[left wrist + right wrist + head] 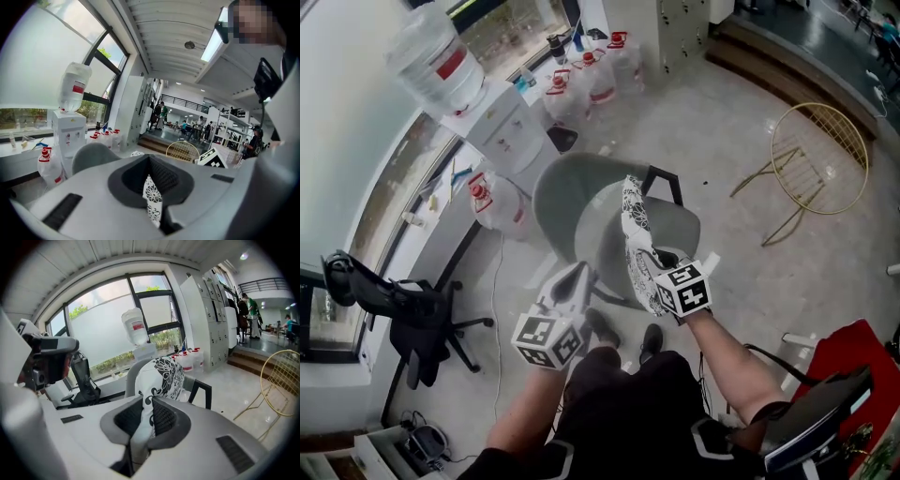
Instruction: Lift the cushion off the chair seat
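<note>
Centrally, the grey chair [567,202] stands on the pale floor [731,122], with a water dispenser [502,131] beyond it and a gold wire chair [818,150] to the right. The black-and-white patterned cushion [636,230] is held upright over the seat. Right gripper [658,262]: jaws pinching the cushion's near edge. Left gripper [578,281]: jaws pressed together on a strip of the same patterned fabric.
</note>
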`<control>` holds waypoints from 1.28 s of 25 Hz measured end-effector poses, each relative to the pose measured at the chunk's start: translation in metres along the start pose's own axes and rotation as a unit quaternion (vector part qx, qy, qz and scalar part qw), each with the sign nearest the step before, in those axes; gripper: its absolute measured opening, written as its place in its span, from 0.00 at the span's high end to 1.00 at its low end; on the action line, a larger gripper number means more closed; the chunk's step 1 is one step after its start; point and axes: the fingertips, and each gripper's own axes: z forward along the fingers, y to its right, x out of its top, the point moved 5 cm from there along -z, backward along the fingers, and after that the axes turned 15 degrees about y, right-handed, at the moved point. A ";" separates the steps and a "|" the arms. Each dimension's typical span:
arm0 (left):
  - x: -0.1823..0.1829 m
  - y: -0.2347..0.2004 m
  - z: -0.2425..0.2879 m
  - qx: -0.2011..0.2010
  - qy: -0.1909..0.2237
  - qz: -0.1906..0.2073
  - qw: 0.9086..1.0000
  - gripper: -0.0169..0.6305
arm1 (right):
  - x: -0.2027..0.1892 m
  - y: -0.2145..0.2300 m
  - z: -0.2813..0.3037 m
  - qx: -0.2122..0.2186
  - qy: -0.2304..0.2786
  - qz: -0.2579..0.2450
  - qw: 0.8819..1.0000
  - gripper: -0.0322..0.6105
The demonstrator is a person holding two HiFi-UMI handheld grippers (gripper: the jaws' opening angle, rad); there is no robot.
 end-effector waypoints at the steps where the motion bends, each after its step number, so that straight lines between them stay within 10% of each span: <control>1: 0.003 0.002 -0.004 -0.001 0.002 0.004 1.000 0.96 | 0.006 -0.003 -0.004 0.002 0.007 0.004 1.000 0.88; 32: 0.112 -0.029 -0.092 -0.036 0.134 0.049 0.989 0.96 | 0.164 -0.118 -0.081 -0.048 0.177 -0.054 0.982 0.88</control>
